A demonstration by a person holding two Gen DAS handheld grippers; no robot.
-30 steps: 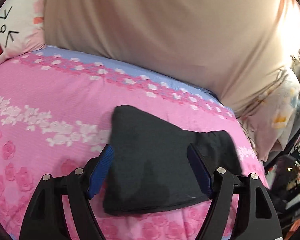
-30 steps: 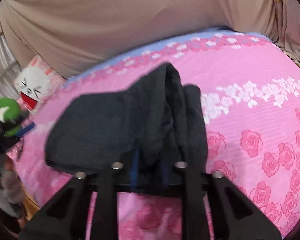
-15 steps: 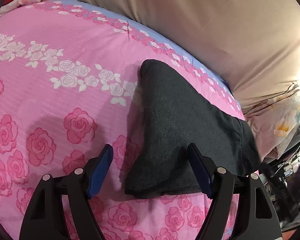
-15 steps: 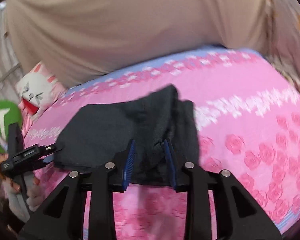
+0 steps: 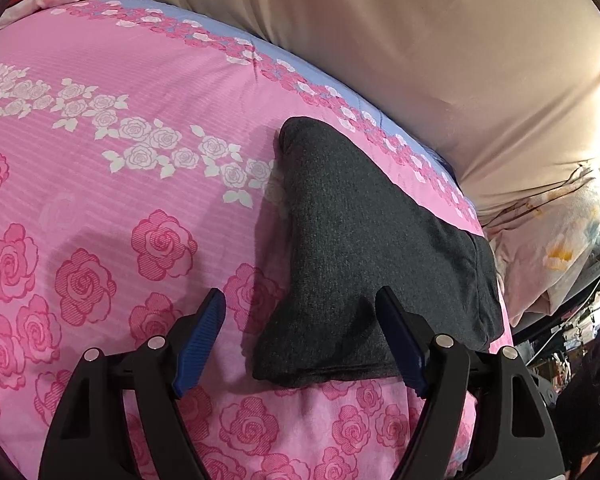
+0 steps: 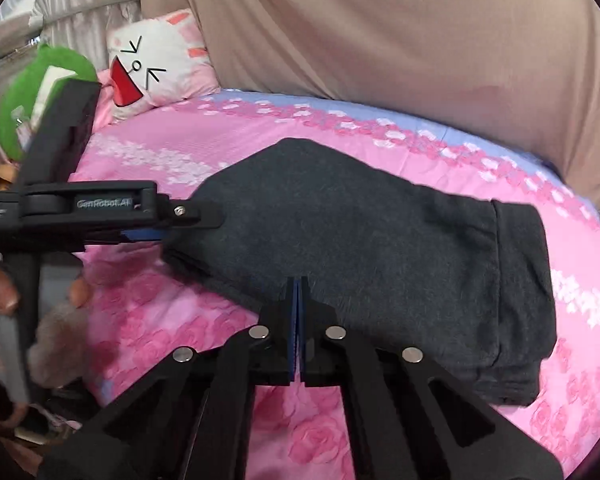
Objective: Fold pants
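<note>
The pants (image 5: 364, 248) are seen to be made of a dark grey, matt knitted cloth with a fine, slightly fuzzy grain. The bedsheet (image 5: 112, 168) is made of smooth printed cloth, faintly ribbed in stripes, without shine. The left gripper (image 5: 300, 320) is built of matt black plastic, with bright metal pins at the joints; its finger pads (image 5: 200, 340) are covered in blue ribbed material, probably rubber. The right gripper (image 6: 298, 300) is made of the same matt black plastic, with shiny metal pins. The backdrop (image 6: 400, 40) is formed by smooth beige cloth, softly creased. The pillow (image 6: 156, 64) is covered in soft printed fabric.
</note>
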